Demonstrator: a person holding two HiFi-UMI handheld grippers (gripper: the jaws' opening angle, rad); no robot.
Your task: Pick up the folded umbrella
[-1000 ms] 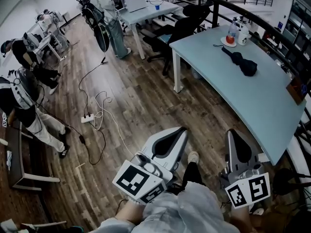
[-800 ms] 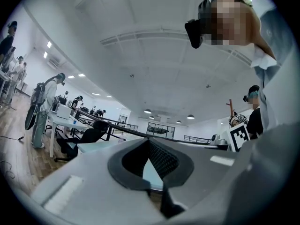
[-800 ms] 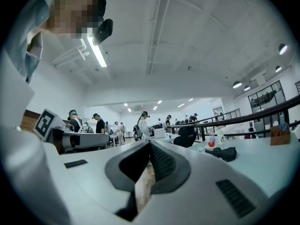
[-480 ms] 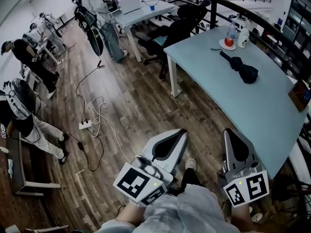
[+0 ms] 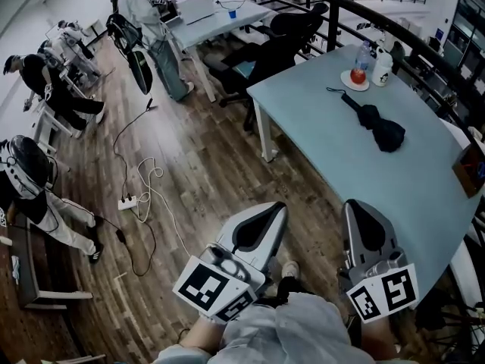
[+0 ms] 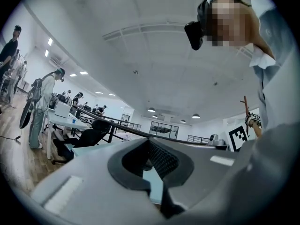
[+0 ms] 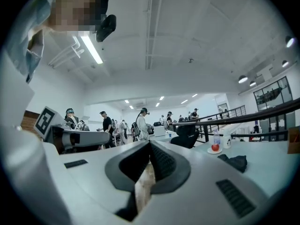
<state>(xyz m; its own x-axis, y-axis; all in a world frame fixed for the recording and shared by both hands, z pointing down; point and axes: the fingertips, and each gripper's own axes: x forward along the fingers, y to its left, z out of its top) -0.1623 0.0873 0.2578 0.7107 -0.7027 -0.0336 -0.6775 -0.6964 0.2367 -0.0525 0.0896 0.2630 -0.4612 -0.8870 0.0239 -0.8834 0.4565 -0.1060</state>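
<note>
The folded black umbrella (image 5: pixel 373 120) lies on the pale blue table (image 5: pixel 394 188), strap end toward the far side. It also shows in the right gripper view as a dark bundle (image 7: pixel 234 161) on the tabletop, ahead and to the right. My left gripper (image 5: pixel 278 205) is held level over the wooden floor, short of the table's near edge, jaws shut and empty (image 6: pixel 149 142). My right gripper (image 5: pixel 351 203) reaches just over the table's near edge, well short of the umbrella, jaws shut with nothing in them (image 7: pixel 150 143).
Beyond the umbrella stand a bottle (image 5: pixel 364 52), a white cup (image 5: pixel 382 67) and a plate with a red thing (image 5: pixel 357 76). A brown box (image 5: pixel 471 169) sits at the table's right edge. Black office chairs (image 5: pixel 276 48) stand behind. A power strip with cables (image 5: pixel 127 202) lies on the floor; people stand at left.
Both grippers have travelled forward toward the table with the person. The table and umbrella now sit nearer and lower in the head view. Both jaws stay shut.
</note>
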